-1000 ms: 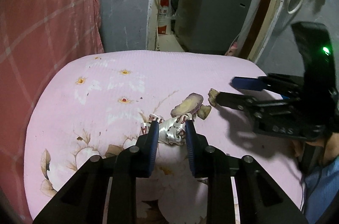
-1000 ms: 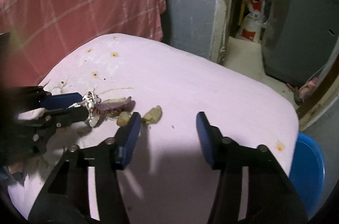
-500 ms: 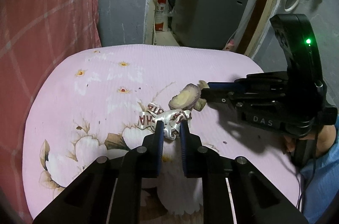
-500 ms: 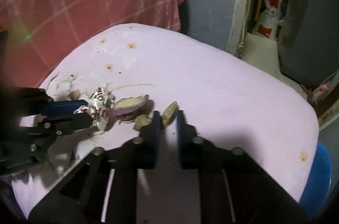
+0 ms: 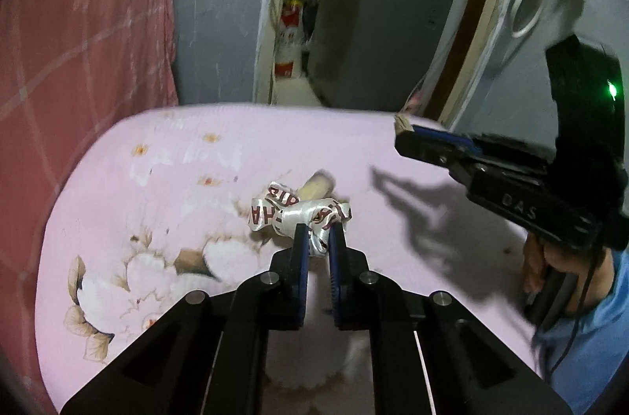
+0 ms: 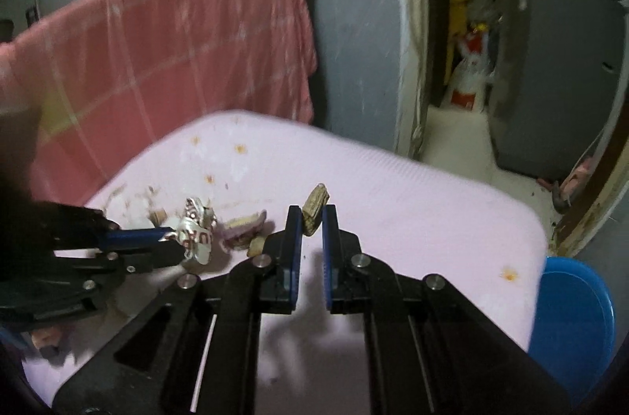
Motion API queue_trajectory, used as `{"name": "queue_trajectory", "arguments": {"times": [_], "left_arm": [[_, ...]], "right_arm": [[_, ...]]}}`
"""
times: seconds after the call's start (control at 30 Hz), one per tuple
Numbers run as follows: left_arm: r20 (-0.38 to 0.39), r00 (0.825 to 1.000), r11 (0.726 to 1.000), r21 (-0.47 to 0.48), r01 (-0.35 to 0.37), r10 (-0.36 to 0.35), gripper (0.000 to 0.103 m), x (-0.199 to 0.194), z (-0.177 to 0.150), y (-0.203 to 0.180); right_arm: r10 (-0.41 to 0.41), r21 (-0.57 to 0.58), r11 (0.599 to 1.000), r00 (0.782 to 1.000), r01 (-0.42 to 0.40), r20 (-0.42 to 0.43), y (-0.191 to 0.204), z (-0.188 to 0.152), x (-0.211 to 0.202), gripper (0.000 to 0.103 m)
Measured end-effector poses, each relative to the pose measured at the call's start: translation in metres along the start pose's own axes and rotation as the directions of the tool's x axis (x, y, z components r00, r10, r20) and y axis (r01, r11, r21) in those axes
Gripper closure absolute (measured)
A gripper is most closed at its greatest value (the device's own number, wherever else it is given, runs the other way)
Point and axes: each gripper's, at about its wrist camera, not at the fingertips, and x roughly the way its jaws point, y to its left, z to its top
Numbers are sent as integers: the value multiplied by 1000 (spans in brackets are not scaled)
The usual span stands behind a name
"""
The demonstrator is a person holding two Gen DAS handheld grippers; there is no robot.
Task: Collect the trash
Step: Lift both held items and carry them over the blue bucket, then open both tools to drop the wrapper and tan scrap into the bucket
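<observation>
Trash first: crumpled white wrapper (image 5: pixel 300 214) with red lettering, caught at the tips of the left gripper (image 5: pixel 317 232), whose jaws are closing onto it and already pinching it over the pink flowered cloth (image 5: pixel 165 195). Just beyond those tips lies a peel scrap (image 5: pixel 316 184). Over to the right gripper (image 6: pixel 312 216), pressed together on a brown husk piece (image 6: pixel 314 204), held clear above the cloth. At far right, beside the cloth's edge, sits a blue bin (image 6: pixel 574 320).
</observation>
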Motion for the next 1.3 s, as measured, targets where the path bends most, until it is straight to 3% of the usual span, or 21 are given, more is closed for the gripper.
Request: {"name": "queue_trajectory", "arguments": {"times": [0.1,0.23,0.47,0.6,0.7,0.9,1.03,1.3], "left_arm": [[74,997,1000,-1,17,-16,96,-10,10,-8],[181,983,999,11,38,-40,96,-19,27,-24],[324,940,991,108,76,-107,96,-27,53,-68],[350,923,982,147,114,-160,96,-25,60,-94],[349,916,975,168,148,-200,96,-18,66,-111],[288,915,953,193,233,-282,96,6,76,-150],[225,918,939,184,290,-327,96,24,83,-170],[97,934,928,187,322,-344,96,64,88,-200]], "right_arm": [[-19,25,1000,996,17,85,-1,0,-20,93],[-115,29,993,970,112,216,3,-2,-57,93],[-266,110,964,885,242,383,-4,-13,-115,93],[-354,188,935,824,300,443,-19,-20,-145,93],[-415,238,909,790,342,451,-31,-26,-161,93],[-524,359,845,750,397,404,-68,-41,-179,93],[-566,437,804,746,404,352,-95,-53,-187,93],[-580,568,730,784,381,220,-146,-77,-185,93]]}}
